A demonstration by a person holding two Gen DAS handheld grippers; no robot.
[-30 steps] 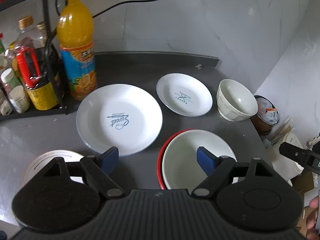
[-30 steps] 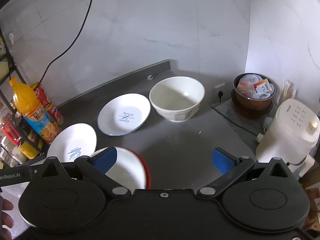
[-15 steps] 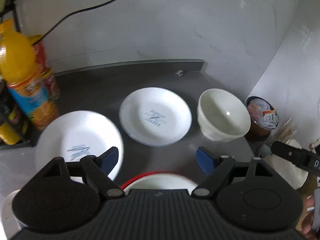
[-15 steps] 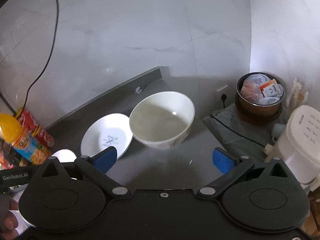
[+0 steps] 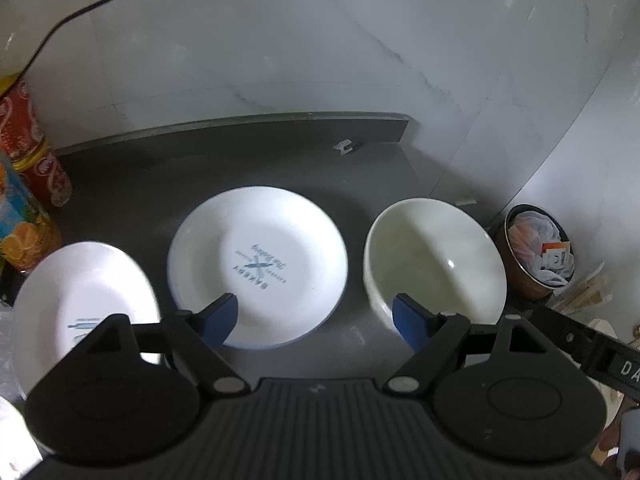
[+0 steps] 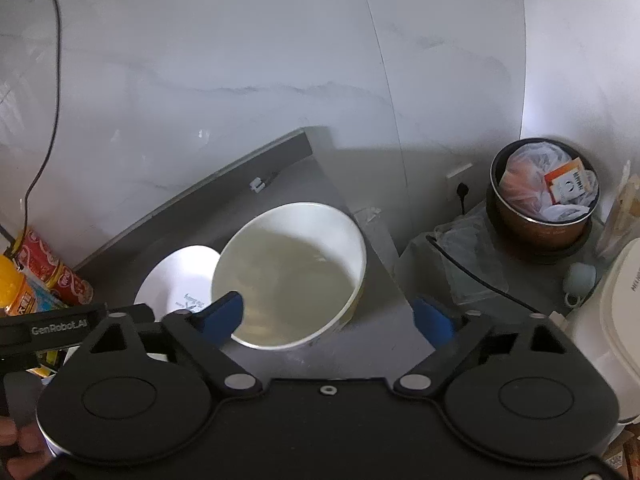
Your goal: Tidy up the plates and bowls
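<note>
1. On the dark grey desk point(image 5: 132, 168) stand two white plates and one cream bowl point(image 5: 434, 256).
2. The plate with blue print point(image 5: 260, 264) is in the middle; the second plate point(image 5: 80, 300) lies to its left, apart from it.
3. The bowl stands just right of the middle plate.
4. The left tongs point(image 5: 314, 318) are spread apart and hold nothing, low before the plate and bowl.
5. The right tongs point(image 6: 334, 314) are also spread apart and empty, in front of the bowl point(image 6: 292, 272).
6. One red can point(image 5: 30, 148) stands at the left.
</note>
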